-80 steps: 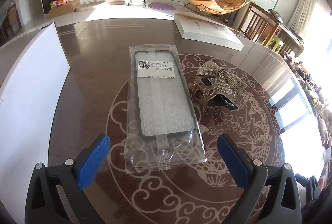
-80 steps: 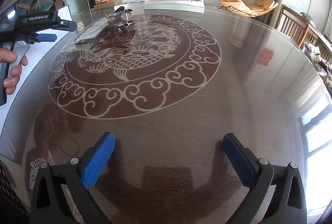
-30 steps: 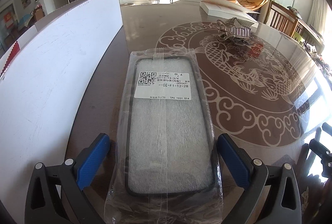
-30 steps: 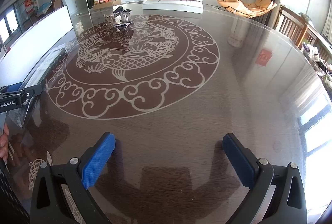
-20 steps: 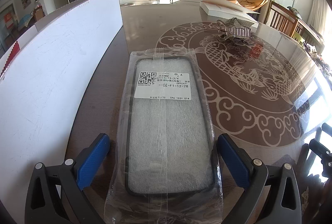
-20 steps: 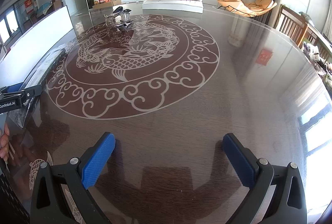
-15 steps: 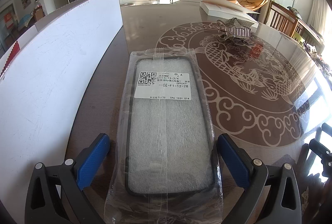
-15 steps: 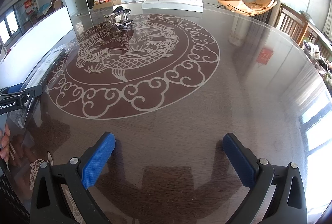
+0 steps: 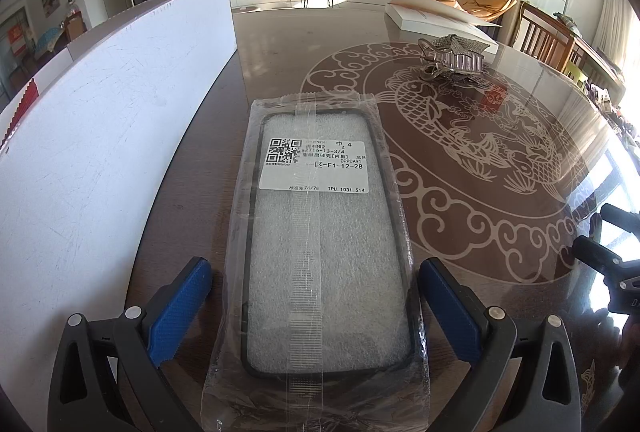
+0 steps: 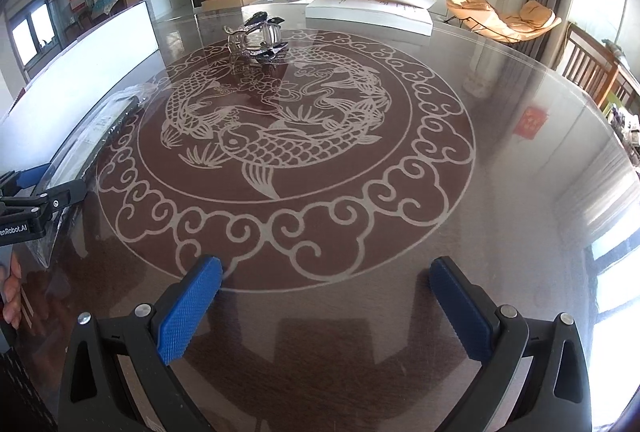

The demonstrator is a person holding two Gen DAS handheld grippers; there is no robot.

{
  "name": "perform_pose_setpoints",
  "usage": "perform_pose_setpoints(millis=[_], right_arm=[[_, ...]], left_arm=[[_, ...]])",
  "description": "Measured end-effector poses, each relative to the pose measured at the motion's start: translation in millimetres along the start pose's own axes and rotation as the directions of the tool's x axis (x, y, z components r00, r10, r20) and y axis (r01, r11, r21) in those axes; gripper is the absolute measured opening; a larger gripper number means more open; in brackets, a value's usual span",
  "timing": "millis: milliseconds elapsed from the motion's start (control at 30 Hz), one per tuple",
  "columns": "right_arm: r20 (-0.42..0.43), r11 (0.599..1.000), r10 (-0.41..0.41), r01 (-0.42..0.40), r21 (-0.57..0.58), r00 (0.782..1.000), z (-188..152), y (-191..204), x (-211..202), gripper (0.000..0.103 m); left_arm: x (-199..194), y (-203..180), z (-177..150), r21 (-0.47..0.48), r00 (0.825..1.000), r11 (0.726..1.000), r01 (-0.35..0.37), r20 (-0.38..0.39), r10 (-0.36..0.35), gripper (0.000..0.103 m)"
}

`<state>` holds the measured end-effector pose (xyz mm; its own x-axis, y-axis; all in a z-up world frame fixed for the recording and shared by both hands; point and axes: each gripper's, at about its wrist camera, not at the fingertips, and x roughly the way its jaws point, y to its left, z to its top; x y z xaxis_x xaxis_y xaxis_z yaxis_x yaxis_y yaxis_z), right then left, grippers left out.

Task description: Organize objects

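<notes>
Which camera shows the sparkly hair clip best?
The right wrist view: the hair clip sits unobstructed near the picture's upper middle on the table. The left wrist view shows it too, but off to the side, behind the bagged phone case.

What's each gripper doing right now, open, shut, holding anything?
Left gripper: open, fingers either side of the bagged phone case, not clamped.
Right gripper: open, holding nothing, over bare table.

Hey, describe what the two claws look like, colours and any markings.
Both match: black frames with triangular cut-outs and silver screws, and textured blue pads on the two fingers. That holds for the left claw and the right claw. From the right view, the left claw's side shows white lettering ending "Robot.AI".
</notes>
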<state>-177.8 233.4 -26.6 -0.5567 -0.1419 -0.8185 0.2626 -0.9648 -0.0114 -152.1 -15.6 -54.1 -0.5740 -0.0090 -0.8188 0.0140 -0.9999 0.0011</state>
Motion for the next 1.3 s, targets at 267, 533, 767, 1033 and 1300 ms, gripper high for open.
perform_pose_setpoints(millis=[267,533,767,1033,1300], right_arm=[[-0.001,0.998,0.038,-0.038,-0.051,0.999,63,27,45,0.103],[0.001,0.998,0.034,-0.034,-0.049,0.999,143,55,103,0.103],[0.057,0.998,0.045,-0.041,-0.057,0.997,171,58,113,0.051],[0.056,0.991,0.089,-0.082,-0.109,0.994,116,46,74,0.051],[0.057,0.992,0.079,-0.073,-0.1,0.995,5,20,-4,0.051]], left_arm=[[0,0,0,0.0,1.0,1.0,0.0,0.0,0.0,0.103],[-1,0,0,0.0,1.0,1.0,0.001,0.0,-0.001,0.103],[-1,0,0,0.0,1.0,1.0,0.001,0.0,-0.001,0.103],[-2,0,0,-0.001,1.0,1.0,0.002,0.001,-0.002,0.103],[-2,0,0,0.0,1.0,1.0,0.002,0.001,-0.002,0.103]])
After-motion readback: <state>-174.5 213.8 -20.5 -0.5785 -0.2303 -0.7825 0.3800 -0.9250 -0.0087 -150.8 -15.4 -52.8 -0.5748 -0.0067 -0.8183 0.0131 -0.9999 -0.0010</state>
